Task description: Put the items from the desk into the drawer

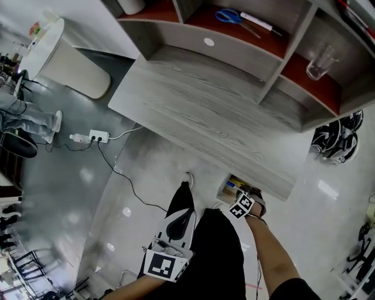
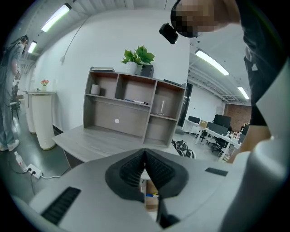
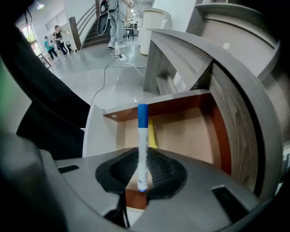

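My right gripper (image 3: 142,168) is shut on a white marker with a blue cap (image 3: 142,140), which stands out ahead of the jaws over the open drawer (image 3: 172,102). A yellow item (image 3: 151,132) lies on the drawer's wooden bottom. In the head view the right gripper (image 1: 246,202) hangs at the drawer (image 1: 225,188) under the near edge of the grey desk (image 1: 199,117). My left gripper (image 1: 186,187) is held low in front of the desk, jaws shut with nothing between them (image 2: 145,156). The desktop looks bare.
The hutch at the back of the desk holds blue scissors (image 1: 228,16), a pen (image 1: 258,22) and a glass (image 1: 319,61). A power strip (image 1: 94,136) with cables lies on the floor to the left, near a white pedestal (image 1: 58,53). Black and white helmets (image 1: 337,137) lie to the right.
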